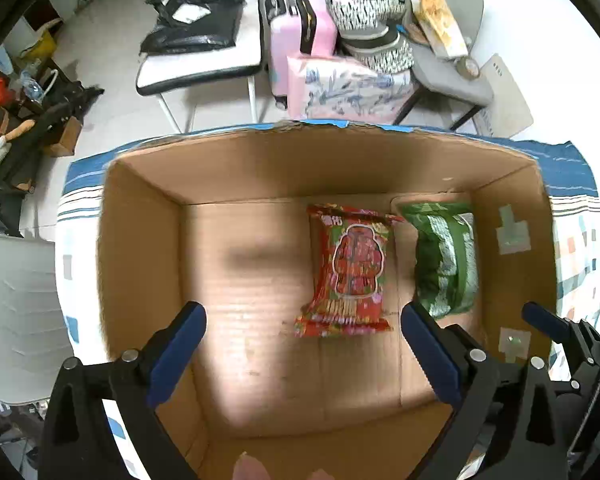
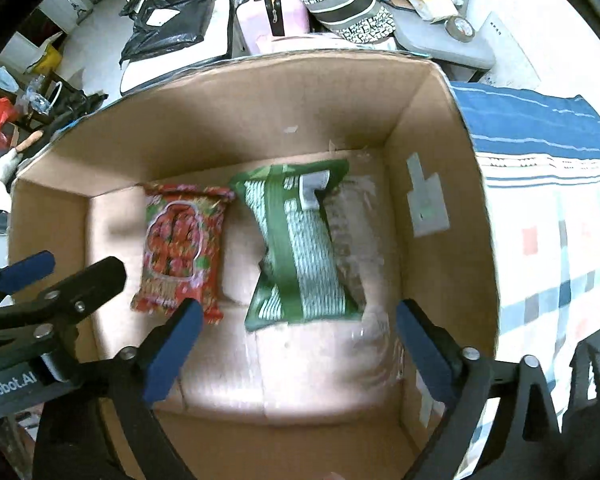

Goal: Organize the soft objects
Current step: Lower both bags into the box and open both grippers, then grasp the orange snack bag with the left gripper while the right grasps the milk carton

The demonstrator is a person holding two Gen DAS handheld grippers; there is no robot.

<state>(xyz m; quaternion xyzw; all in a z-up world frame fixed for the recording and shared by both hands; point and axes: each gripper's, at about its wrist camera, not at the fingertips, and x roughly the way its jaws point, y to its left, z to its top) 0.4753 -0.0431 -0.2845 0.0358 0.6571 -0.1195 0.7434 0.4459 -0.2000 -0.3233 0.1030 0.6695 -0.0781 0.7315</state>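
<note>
**Status: both grippers over the box, nothing held**

My left gripper (image 1: 303,334) and right gripper (image 2: 298,328) hover above the cardboard box (image 1: 140,240), fingers spread wide and empty. The red snack packet (image 1: 350,270) lies flat on the box floor, with the green packet (image 1: 446,258) just beside it toward the right wall.

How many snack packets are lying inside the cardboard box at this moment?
2. The red packet lies near the middle of the cardboard box floor; the green packet lies beside it, against the right wall. Nothing appears hidden beneath them.
</note>
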